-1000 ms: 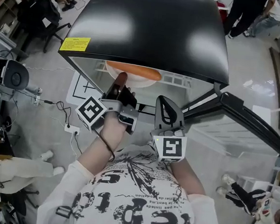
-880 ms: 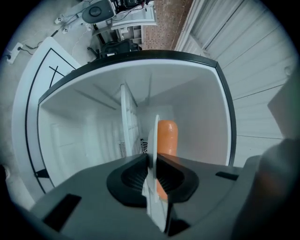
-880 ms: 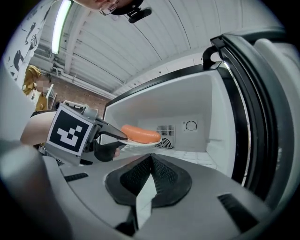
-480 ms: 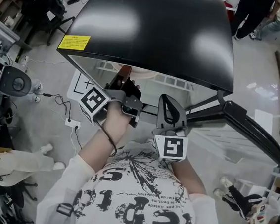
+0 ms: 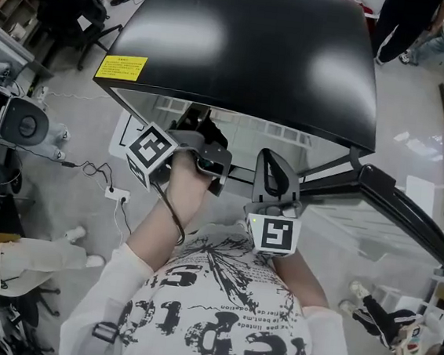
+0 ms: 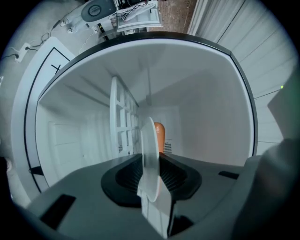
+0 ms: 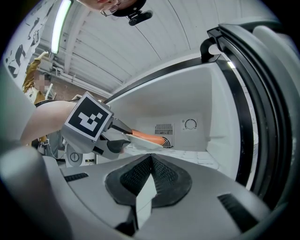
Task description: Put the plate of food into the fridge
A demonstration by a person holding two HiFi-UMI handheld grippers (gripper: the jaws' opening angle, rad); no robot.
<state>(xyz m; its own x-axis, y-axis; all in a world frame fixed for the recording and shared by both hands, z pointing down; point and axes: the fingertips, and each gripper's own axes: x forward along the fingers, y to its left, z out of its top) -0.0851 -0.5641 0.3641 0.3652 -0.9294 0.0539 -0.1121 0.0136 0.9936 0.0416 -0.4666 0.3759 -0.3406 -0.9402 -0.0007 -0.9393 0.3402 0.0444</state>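
White fridge [image 6: 211, 108] interior: the left gripper [image 6: 151, 171], jaws opening with the plate [image 6: 149, 140] rim between them, carries orange food [image 6: 159, 133] just beyond its tips; the right gripper [image 7: 151, 161] jaws are pressed together, empty. Released unsupported, the plate could tip and spill. Whether it rests on the wire shelf [image 6: 123, 117] is unclear.

My shirt [image 5: 215, 314] white, sleeves ending near the elbows; black splatter drawing and big black lettering on the front; dark strap buckles [image 5: 103, 331] on the upper sleeves; right gripper [image 5: 271, 164] dark grey, black-and-white marker cube [image 5: 273, 234].
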